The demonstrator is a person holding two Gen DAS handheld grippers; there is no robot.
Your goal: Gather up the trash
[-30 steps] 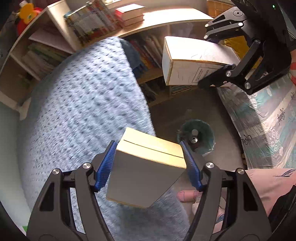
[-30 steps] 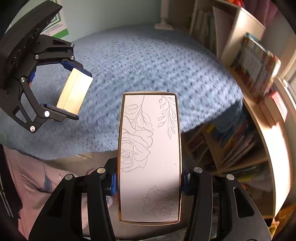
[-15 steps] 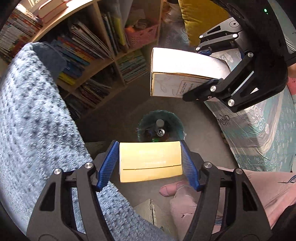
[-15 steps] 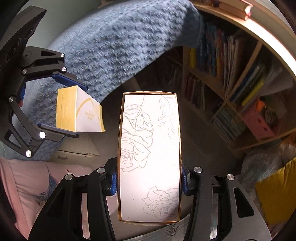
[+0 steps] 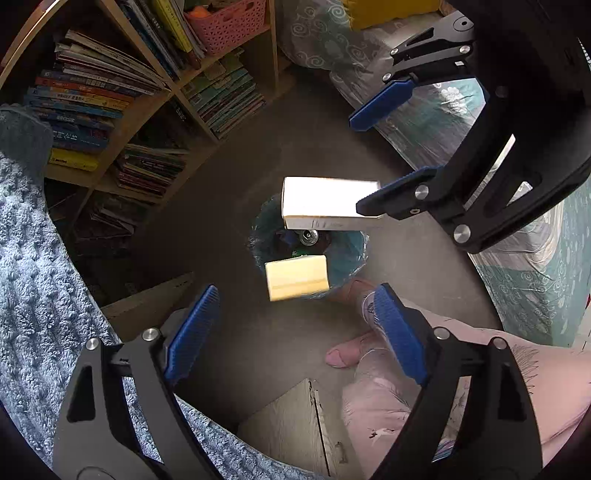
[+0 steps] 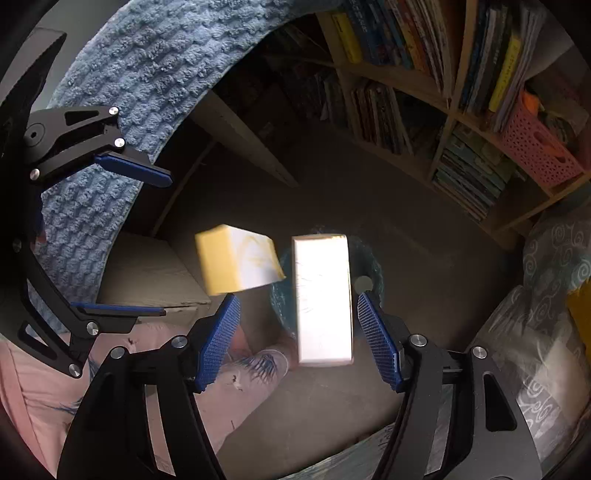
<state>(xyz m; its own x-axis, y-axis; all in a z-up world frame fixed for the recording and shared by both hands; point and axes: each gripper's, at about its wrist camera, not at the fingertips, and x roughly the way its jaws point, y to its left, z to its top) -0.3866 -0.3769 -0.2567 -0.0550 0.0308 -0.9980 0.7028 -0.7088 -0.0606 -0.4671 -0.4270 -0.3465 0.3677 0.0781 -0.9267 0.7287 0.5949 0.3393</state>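
Both grippers are open above a round bin with a teal liner (image 5: 349, 254) on the floor. A yellow box (image 5: 297, 277) is in the air below my left gripper (image 5: 295, 332), over the bin; it also shows in the right wrist view (image 6: 236, 264). A white box (image 6: 322, 297) is in the air, blurred, between the blue pads of my right gripper (image 6: 297, 341), touching neither; it shows in the left wrist view too (image 5: 328, 203). The right gripper (image 5: 384, 144) hangs above the bin at upper right. A can (image 5: 308, 236) lies inside the bin.
A wooden bookshelf (image 5: 155, 99) full of books stands beyond the bin, with a pink basket (image 5: 229, 22). A blue fuzzy blanket (image 5: 33, 280) covers the bed at left. The person's leg and foot (image 5: 347, 356) are near the bin. Patterned bedding (image 5: 524, 273) lies at right.
Both grippers have opened and let go of their boxes, which now fall toward the bin. Both views have tilted further down toward the floor.
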